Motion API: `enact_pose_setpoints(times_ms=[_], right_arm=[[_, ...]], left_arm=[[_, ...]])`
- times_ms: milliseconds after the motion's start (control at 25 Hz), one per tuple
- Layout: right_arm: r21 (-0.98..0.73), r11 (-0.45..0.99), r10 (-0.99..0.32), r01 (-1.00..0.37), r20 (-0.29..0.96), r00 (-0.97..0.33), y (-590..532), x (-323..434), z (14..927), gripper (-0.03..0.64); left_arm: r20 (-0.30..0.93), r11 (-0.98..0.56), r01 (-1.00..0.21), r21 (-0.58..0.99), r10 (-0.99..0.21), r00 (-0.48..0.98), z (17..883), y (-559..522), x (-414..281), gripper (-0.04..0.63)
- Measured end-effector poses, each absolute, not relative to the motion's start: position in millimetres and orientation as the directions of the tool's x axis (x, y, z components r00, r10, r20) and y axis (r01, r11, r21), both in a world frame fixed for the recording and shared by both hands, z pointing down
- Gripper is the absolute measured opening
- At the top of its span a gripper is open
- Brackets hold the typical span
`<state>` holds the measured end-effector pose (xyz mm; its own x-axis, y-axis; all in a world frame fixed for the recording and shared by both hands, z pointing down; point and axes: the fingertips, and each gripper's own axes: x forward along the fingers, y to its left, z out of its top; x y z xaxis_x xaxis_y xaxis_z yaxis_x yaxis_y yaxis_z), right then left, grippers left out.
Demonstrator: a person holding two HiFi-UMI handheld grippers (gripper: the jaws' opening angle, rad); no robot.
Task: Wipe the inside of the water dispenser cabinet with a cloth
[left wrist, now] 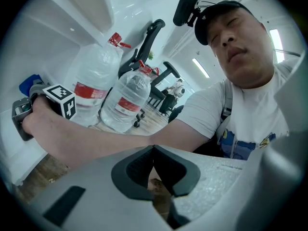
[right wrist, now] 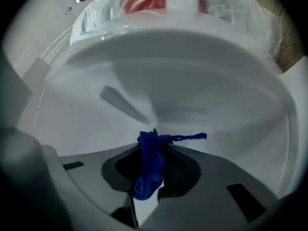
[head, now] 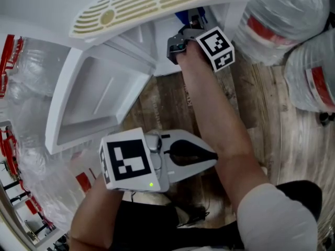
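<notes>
Reaching into the open water dispenser cabinet (head: 137, 40) with the right tool (right wrist: 154, 141), forearm stretched out over the wooden floor (head: 167, 101). Clamping that tool's jaws on a blue cloth (right wrist: 150, 160), pinched into a narrow fold, with a loose thread trailing right past the tips. Holding the cloth right up at the white inner wall; not seeing whether it is actually touching.

Working under the cream slotted drip tray (head: 152, 1), which is overhanging the opening and blocking most of the interior from the head view. Passing the arm beside the white cabinet door (head: 86, 101), swung wide open to the left with its inner face up.

Squeezing in next to two big plastic-wrapped water bottles (head: 280, 22) (head: 314, 75) with red labels, standing just to the right of the cabinet. Seeing more wrapped stock (head: 21, 88) along the left edge and a black office chair (left wrist: 144, 42) behind the bottles.

Holding the left tool (left wrist: 153, 150) low near the lap, jaws together and gripping nothing, tips pointing at the right forearm and sitting just beside it; not telling whether touching. Showing the marker cube (head: 125, 158) face-up in the head view.
</notes>
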<state>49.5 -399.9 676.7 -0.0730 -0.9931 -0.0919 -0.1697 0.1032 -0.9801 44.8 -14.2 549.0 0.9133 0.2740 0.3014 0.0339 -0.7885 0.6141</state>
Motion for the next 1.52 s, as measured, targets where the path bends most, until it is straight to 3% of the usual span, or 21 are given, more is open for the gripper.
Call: enact_pose_setpoints(times_ms=[240,640,960,1080,1240,1520], right_arm=[[-0.984,0.076,-0.997,-0.164,-0.076,-0.006,-394.5,74.2,686.6,0.074],[-0.982,0.094,-0.995,-0.162,-0.097,0.007,-339.0,87.5,688.1,0.074],[-0.972,0.045,-0.999,-0.229,-0.042,-0.016,-308.0,88.9,696.5,0.074],[-0.981,0.034,-0.999,-0.191,-0.026,-0.048,-320.5,75.7,698.1,0.074],[-0.989,0.114,-0.991,-0.096,-0.107,-0.076,-362.5,58.8,687.8,0.074],[-1.000,0.008,-1.000,-0.030,-0.007,-0.027,-400.5,63.3,716.8,0.074]], left_arm=[[0.317,-0.786,0.030,0.617,0.283,0.905,555.9,-12.4,46.7,0.003],[0.358,-0.787,-0.022,0.616,0.255,0.898,567.0,-20.5,43.0,0.003],[0.338,-0.783,-0.007,0.622,0.261,0.904,564.4,-20.3,47.9,0.003],[0.336,-0.782,-0.006,0.624,0.262,0.905,563.7,-20.1,47.9,0.003],[0.341,-0.782,-0.013,0.623,0.257,0.904,565.2,-19.8,44.5,0.003],[0.347,-0.782,-0.019,0.624,0.255,0.902,565.8,-17.2,40.7,0.003]])
